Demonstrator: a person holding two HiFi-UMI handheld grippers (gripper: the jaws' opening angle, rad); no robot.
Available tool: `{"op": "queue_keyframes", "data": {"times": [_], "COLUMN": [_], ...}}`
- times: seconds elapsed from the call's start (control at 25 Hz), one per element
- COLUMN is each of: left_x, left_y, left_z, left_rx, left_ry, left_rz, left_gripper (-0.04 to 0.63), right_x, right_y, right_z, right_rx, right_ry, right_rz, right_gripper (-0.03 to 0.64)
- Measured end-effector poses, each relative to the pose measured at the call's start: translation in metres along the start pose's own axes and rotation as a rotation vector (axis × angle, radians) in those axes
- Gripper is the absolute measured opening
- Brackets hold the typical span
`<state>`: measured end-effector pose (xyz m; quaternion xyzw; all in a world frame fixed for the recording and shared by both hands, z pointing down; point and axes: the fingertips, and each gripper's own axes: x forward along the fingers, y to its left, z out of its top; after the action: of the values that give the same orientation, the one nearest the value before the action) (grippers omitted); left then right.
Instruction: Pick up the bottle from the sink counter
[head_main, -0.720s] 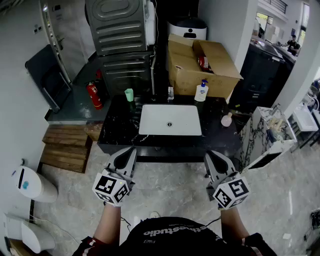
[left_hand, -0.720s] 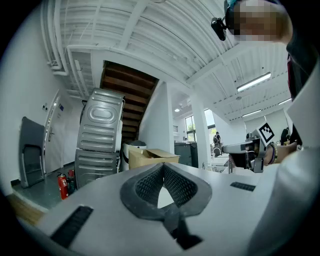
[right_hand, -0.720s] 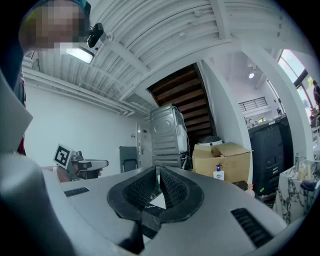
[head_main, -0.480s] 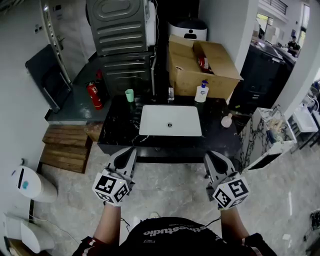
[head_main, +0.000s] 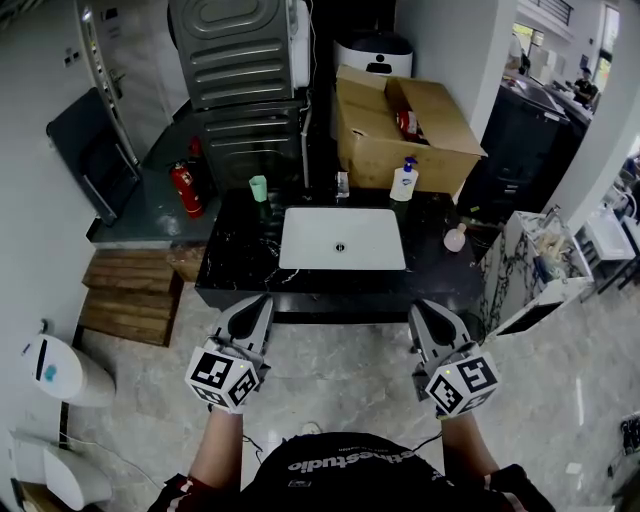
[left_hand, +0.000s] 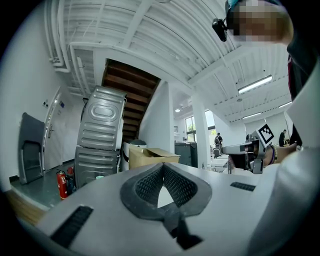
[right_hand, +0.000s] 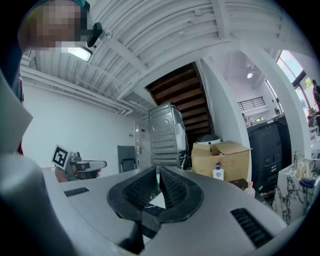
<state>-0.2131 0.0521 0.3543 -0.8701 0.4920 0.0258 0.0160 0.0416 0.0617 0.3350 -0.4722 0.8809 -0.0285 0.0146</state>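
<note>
A white pump bottle (head_main: 404, 182) with a blue label stands at the back right of the black sink counter (head_main: 235, 262), in front of a cardboard box (head_main: 400, 125). A small pink bottle (head_main: 455, 238) stands near the counter's right end. My left gripper (head_main: 262, 299) and right gripper (head_main: 416, 308) are both held before the counter's front edge, well short of either bottle. Both are shut with nothing between their jaws. In the right gripper view, the pump bottle (right_hand: 217, 171) and pink bottle (right_hand: 250, 190) lie beyond the right gripper (right_hand: 158, 169). The left gripper (left_hand: 163, 165) points towards the box (left_hand: 150, 156).
A white basin (head_main: 340, 240) is set into the middle of the counter, with a green cup (head_main: 258, 188) at the back left. Stacked grey machines (head_main: 240, 80) and a red fire extinguisher (head_main: 183, 190) stand behind. A wooden pallet (head_main: 130, 295) lies left, a marble-patterned stand (head_main: 540, 275) right.
</note>
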Motion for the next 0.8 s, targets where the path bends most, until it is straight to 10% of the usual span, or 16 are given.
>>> {"op": "queue_keyframes", "data": {"times": [0.8], "left_x": [0.009], "left_y": [0.059], "left_z": [-0.024], "left_rx": [-0.054], "left_ry": [0.013], "left_rz": [-0.060], "left_gripper": [0.015], "right_x": [0.043], "right_y": [0.029], "right_z": [-0.022], "right_rx": [0.025], "right_ry": [0.022], "right_rz": [-0.064], "right_gripper": [0.041]}}
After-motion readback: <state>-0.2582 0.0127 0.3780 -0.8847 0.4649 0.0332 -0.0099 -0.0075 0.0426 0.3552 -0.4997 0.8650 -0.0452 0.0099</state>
